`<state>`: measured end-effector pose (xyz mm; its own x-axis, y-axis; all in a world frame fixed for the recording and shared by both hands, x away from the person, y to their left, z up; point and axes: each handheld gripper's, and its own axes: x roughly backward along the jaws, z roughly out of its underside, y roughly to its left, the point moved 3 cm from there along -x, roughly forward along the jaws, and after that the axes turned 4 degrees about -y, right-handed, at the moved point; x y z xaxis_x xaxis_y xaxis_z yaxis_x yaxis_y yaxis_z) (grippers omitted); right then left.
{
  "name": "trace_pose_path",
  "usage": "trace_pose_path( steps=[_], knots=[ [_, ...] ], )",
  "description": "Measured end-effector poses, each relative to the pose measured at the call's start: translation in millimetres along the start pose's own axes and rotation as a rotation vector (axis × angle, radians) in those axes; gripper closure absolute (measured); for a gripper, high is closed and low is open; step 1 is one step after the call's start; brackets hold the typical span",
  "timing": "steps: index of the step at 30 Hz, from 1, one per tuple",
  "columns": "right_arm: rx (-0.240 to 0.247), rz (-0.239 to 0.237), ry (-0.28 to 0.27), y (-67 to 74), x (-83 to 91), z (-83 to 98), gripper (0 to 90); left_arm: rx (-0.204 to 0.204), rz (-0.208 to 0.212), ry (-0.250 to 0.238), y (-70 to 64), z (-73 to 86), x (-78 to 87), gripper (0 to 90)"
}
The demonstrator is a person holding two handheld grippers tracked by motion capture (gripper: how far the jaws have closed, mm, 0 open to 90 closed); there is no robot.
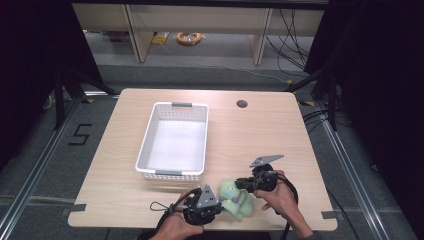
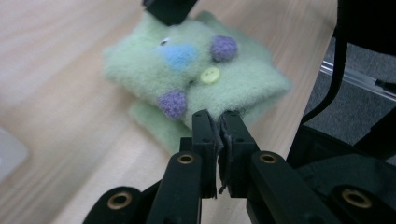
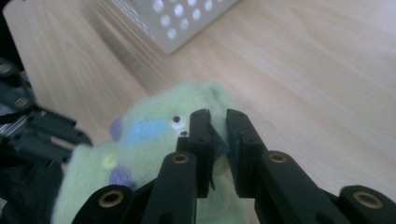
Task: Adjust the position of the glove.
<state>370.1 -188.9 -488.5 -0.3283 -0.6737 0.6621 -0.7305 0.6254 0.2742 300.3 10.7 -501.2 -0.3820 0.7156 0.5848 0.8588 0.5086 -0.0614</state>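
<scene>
- High view: green felt toy (image 1: 237, 199) lies at the table (image 1: 280, 135) front edge, between both grippers.
- Left gripper (image 2: 217, 122) seems clenched on its corner; right gripper (image 3: 217, 120) pinches thin fabric.
- Opposing pulls could slip the toy free and off the edge.

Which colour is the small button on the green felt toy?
Pale yellow-green; the button shows best in the left gripper view.

Both tongs black: left tongs (image 1: 216, 204), right tongs (image 1: 239, 184). Grey three-cornered plate on top, brass-coloured screws at jaw joints, black cable trailing.
</scene>
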Motion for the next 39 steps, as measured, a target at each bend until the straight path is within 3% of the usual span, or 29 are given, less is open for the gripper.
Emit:
trace_pose_path(
  steps=[2, 3, 4, 6, 8, 10, 11, 12, 13, 14, 15, 16, 17, 19, 21, 24, 25, 26, 29, 31, 32, 33, 34, 35, 36, 39],
  knots=[
    [0.001, 0.019, -0.035, 5.6, 13.5, -0.7, 81.6, 0.005, -0.017, -0.016, 5.9, -5.2, 6.3, 85.3],
    [-0.007, 0.018, -0.050, 9.4, 21.1, 0.8, 81.7, -0.015, -0.029, -0.012, 9.7, -6.5, 8.2, 85.4],
    [-0.028, 0.017, -0.060, 12.8, 25.0, 2.4, 81.7, -0.001, -0.026, -0.016, 11.8, -7.5, 8.9, 85.4],
    [-0.032, 0.005, -0.088, 17.3, 31.8, 8.0, 82.0, -0.018, -0.043, -0.012, 19.6, -8.5, 9.2, 85.5],
    [-0.028, 0.008, -0.106, 22.3, 35.7, 20.1, 82.4, -0.011, -0.045, -0.001, 27.2, -7.3, 4.5, 85.6],
    [-0.036, 0.019, -0.104, 24.7, 36.7, 23.8, 82.5, -0.005, -0.038, -0.004, 28.2, -6.8, 0.8, 85.7],
    [-0.062, 0.003, -0.103, 29.3, 35.9, 27.9, 82.6, -0.017, -0.037, 0.002, 28.6, -7.0, -0.3, 85.7],
    [-0.035, 0.001, -0.102, 27.8, 35.9, 29.6, 82.7, -0.032, -0.033, 0.006, 28.1, -7.1, -3.4, 85.8],
    [-0.063, 0.014, -0.093, 32.3, 37.7, 32.3, 82.8, -0.048, -0.032, 0.010, 28.0, -7.7, -4.3, 85.8],
    [-0.029, 0.027, -0.110, 32.9, 39.2, 33.9, 82.8, -0.050, -0.032, 0.011, 27.1, -10.0, -6.7, 85.8],
    [-0.029, 0.027, -0.110, 32.9, 39.2, 33.9, 82.8, -0.050, -0.032, 0.011, 27.1, -10.0, -6.7, 85.8],
    [-0.038, 0.012, -0.117, 34.6, 39.9, 35.3, 82.9, -0.060, -0.033, 0.017, 28.5, -12.2, -7.2, 85.8],
    [-0.046, 0.038, -0.111, 39.9, 44.0, 38.9, 82.8, -0.047, -0.026, 0.002, 27.5, -13.6, -8.3, 85.8],
    [-0.052, 0.037, -0.128, 41.7, 45.6, 42.4, 82.8, -0.081, -0.023, 0.000, 29.9, -17.1, -10.1, 85.8],
    [-0.041, 0.047, -0.132, 42.1, 45.4, 44.2, 82.8, -0.062, -0.015, 0.003, 28.6, -17.4, -13.4, 85.8],
    [-0.041, 0.059, -0.121, 42.8, 41.7, 49.7, 82.4, -0.082, -0.027, 0.006, 32.7, -14.5, -20.3, 85.7],
    [-0.067, 0.047, -0.119, 44.8, 39.2, 51.7, 82.2, -0.097, -0.019, 0.028, 34.7, -11.9, -22.0, 85.7],
    [-0.039, 0.045, -0.091, 43.3, 34.4, 55.6, 81.7, -0.064, -0.013, 0.027, 35.9, -6.9, -26.2, 85.3],
    [-0.043, 0.039, -0.069, 44.2, 33.1, 58.0, 80.9, -0.059, -0.012, 0.021, 37.7, -4.5, -28.0, 83.6],
    [-0.054, 0.032, -0.074, 46.5, 32.4, 58.9, 79.4, -0.077, -0.019, 0.026, 40.1, -4.6, -27.3, 81.9],
    [-0.043, 0.034, -0.038, 49.2, 33.9, 59.9, 77.1, -0.050, -0.015, 0.028, 41.3, -4.3, -26.5, 78.9],
    [-0.011, 0.028, -0.044, 48.0, 33.9, 59.7, 75.8, -0.050, -0.015, 0.028, 41.3, -4.3, -26.5, 77.0],
    [-0.034, 0.030, -0.032, 51.0, 36.3, 59.8, 74.4, -0.029, -0.025, 0.016, 41.9, -4.1, -26.9, 75.2],
    [-0.034, 0.030, -0.032, 51.0, 36.3, 59.8, 74.4, -0.027, -0.026, 0.022, 43.4, -3.6, -25.4, 75.2],
    [-0.018, 0.053, -0.049, 51.3, 41.9, 58.4, 71.7, 0.002, -0.027, 0.015, 44.8, -2.3, -23.1, 72.0],
    [-0.022, 0.049, -0.075, 49.7, 48.4, 56.5, 70.3, 0.021, -0.038, 0.008, 46.7, -2.0, -18.0, 68.7]
  ],
)
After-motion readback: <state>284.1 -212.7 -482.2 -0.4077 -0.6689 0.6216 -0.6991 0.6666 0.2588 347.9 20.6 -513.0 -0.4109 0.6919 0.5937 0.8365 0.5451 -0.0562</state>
